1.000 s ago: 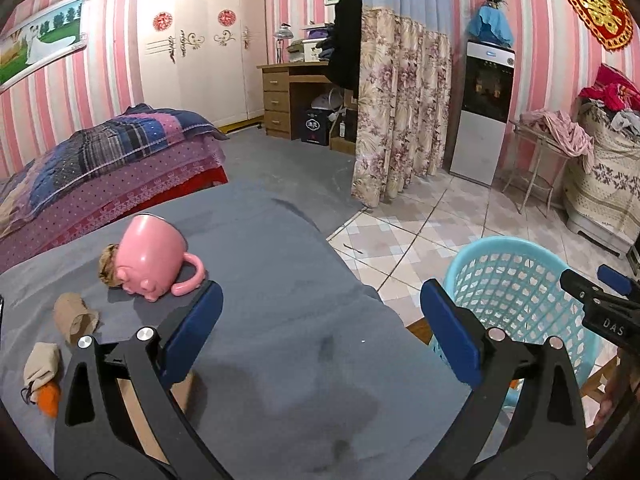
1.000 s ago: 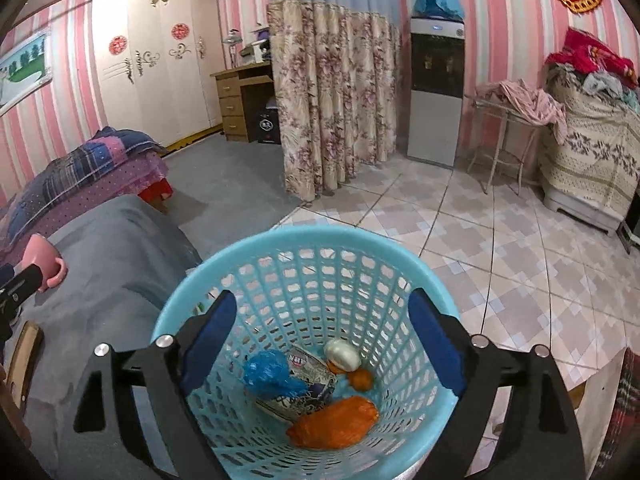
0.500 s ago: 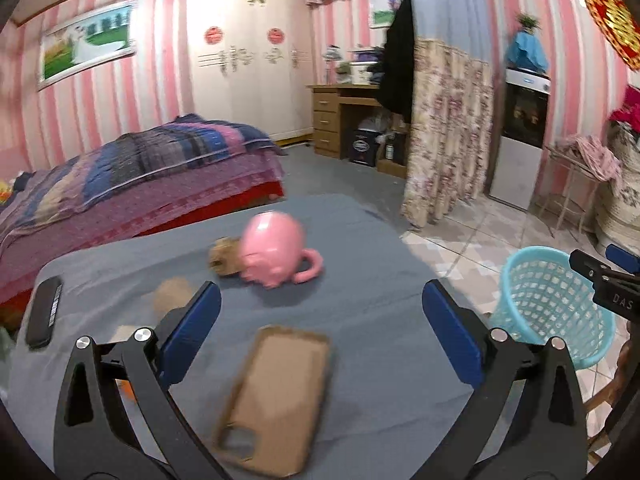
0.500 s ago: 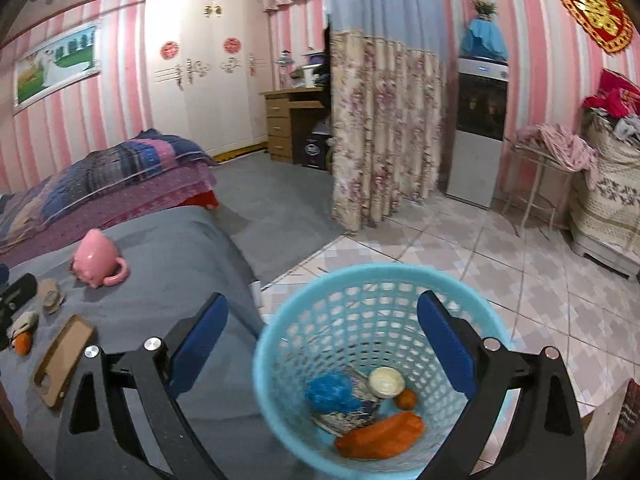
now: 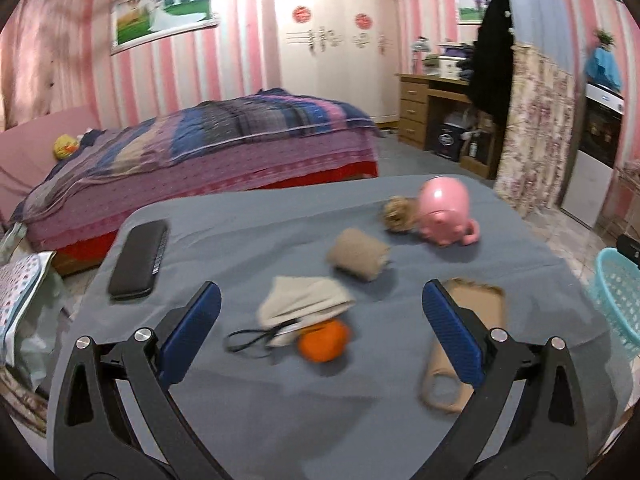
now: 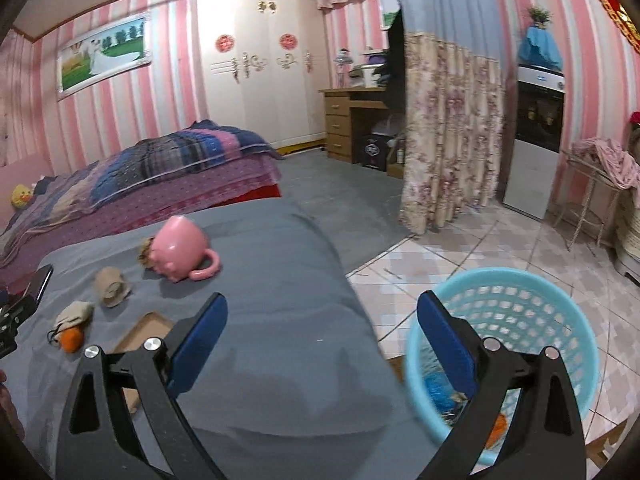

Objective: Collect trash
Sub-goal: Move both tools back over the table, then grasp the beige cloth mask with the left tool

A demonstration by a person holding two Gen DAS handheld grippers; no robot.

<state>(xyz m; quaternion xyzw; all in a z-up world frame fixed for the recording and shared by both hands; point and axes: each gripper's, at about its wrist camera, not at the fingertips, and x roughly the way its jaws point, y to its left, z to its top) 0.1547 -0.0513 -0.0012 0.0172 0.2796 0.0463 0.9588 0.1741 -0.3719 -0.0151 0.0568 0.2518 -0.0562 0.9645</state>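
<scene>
no legible text, red emblems on wardrobe (image 6: 256, 60) too blurred

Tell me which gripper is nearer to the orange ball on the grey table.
Left. The left gripper hangs open right over the orange ball, which sits between its fingers. The right gripper is open farther off toward the blue basket, the ball at its far left.

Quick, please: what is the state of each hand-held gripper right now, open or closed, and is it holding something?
Left hand-held gripper: open, holding nothing, above the grey table.
Right hand-held gripper: open, holding nothing, beside the blue basket.
</scene>
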